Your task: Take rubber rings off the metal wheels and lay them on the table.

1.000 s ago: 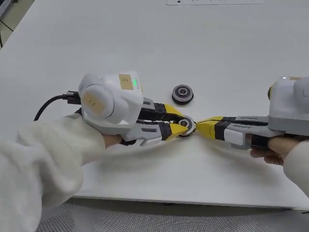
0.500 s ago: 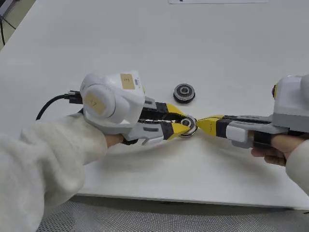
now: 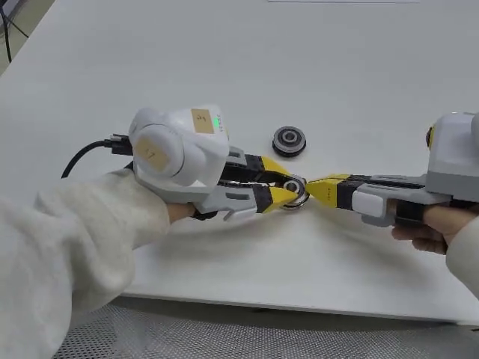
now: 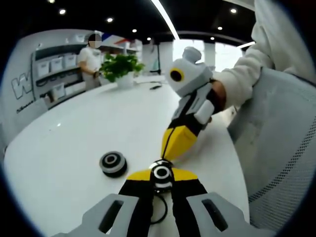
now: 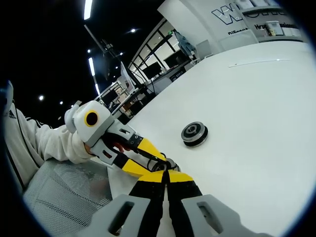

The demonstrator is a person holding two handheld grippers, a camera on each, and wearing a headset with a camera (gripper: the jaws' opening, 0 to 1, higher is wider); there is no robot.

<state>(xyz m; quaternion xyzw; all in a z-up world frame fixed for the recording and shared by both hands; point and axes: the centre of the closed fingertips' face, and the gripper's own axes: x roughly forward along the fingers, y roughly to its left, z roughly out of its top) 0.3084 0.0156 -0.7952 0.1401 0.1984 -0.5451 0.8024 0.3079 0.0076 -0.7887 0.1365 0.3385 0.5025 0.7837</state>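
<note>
I note my left gripper (image 3: 287, 188) pinching a metal wheel (image 3: 294, 187) just over the white table (image 3: 337, 90), my right gripper (image 3: 312, 186) pressed together against its rim, a second wheel (image 3: 289, 140) lying beyond, and shelving (image 4: 54, 74) and a plant (image 4: 121, 64) behind.

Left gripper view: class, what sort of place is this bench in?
Probably an office-style lab or showroom: a long white table, stocked shelves along the wall, and a potted plant at the table's far end.
</note>
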